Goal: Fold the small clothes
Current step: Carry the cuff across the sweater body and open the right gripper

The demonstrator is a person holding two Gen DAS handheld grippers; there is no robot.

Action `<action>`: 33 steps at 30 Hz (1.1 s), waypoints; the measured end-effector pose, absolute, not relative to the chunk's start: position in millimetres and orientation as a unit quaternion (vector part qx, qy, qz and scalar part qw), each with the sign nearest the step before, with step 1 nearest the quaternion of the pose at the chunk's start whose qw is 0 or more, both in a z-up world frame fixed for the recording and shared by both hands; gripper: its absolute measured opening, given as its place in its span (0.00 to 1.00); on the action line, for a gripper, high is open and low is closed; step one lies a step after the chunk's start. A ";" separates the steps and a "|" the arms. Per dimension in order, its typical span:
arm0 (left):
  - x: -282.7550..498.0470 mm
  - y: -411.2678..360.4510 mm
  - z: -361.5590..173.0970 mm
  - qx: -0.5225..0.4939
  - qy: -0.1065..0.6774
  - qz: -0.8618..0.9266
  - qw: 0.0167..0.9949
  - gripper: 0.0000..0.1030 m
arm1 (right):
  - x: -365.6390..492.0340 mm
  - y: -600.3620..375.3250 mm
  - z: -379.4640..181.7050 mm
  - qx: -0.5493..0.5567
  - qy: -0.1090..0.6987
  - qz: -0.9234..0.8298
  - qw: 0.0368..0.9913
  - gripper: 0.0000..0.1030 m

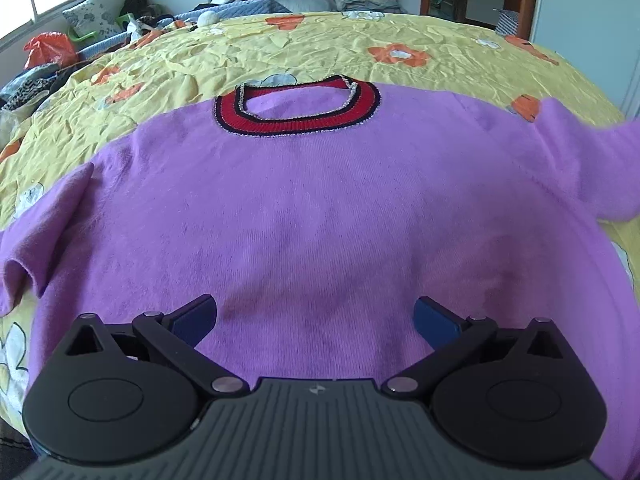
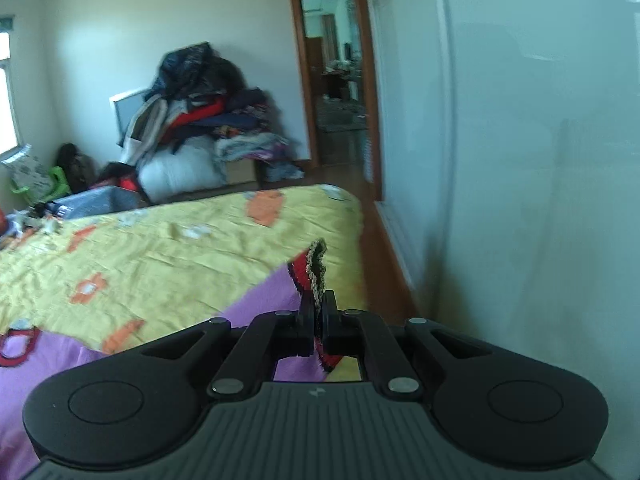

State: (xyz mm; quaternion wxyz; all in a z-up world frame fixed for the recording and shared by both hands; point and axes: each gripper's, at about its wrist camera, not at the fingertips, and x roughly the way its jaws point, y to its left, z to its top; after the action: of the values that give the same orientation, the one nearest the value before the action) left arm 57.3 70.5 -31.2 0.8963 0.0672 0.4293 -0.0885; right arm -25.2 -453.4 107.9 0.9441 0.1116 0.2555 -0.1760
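Sweater (image 1: 320, 208) cuff (image 2: 317, 268) in right tongs (image 2: 319, 300)

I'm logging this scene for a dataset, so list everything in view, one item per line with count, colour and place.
sweater: one, purple with a red and black collar, spread flat on the bed
sleeve cuff: one, red and black trim, lifted off the bed in the right tool
bedspread: one, yellow with orange and white flowers, covering the bed
clothes pile: one, mixed dark, red and white, against the far wall
plastic bag: one, orange, left of the bed by the window
doorway: one, brown wooden frame, beyond the bed
left tool: one, black with blue pads, open above the sweater's lower part
right tool: one, black, shut on the sleeve cuff
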 end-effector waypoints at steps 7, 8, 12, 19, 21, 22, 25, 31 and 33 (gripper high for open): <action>45.4 70.2 -22.5 0.097 0.418 -0.101 0.898 1.00 | -47.5 -490.7 82.2 0.149 0.297 -0.195 0.923 0.03; 43.4 70.6 -20.3 0.101 0.414 -0.103 0.899 1.00 | -52.3 -489.2 84.3 0.156 0.293 -0.191 0.924 0.03; 36.8 74.4 -10.6 0.121 0.397 -0.103 0.904 1.00 | -70.6 -466.6 104.1 0.188 0.262 -0.152 0.934 0.03; 24.8 103.3 12.1 0.110 0.369 -0.100 0.918 1.00 | -57.4 -388.0 146.2 0.202 0.210 -0.049 0.955 0.03; 20.1 113.0 15.9 0.110 0.360 -0.090 0.922 1.00 | -43.7 -363.3 152.8 0.204 0.199 -0.020 0.958 0.03; 17.8 118.6 16.8 0.110 0.358 -0.084 0.924 1.00 | -36.1 -350.0 156.1 0.203 0.195 -0.003 0.960 0.03; 10.3 136.6 17.1 0.111 0.353 -0.060 0.927 1.00 | -5.4 -310.7 160.7 0.203 0.193 0.048 0.959 0.03; -8.2 178.7 11.5 0.105 0.354 -0.020 0.929 1.00 | 55.6 -231.9 164.7 0.210 0.201 0.134 0.948 0.03; -12.5 192.5 9.2 0.105 0.358 -0.008 0.928 1.00 | 71.0 -201.3 161.2 0.213 0.202 0.158 0.943 0.03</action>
State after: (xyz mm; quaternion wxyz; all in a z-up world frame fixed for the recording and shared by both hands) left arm -12.5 192.5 9.2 0.9278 0.1054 0.3577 -0.0083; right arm 71.0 -201.3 161.2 0.9428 0.2132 0.2016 0.1584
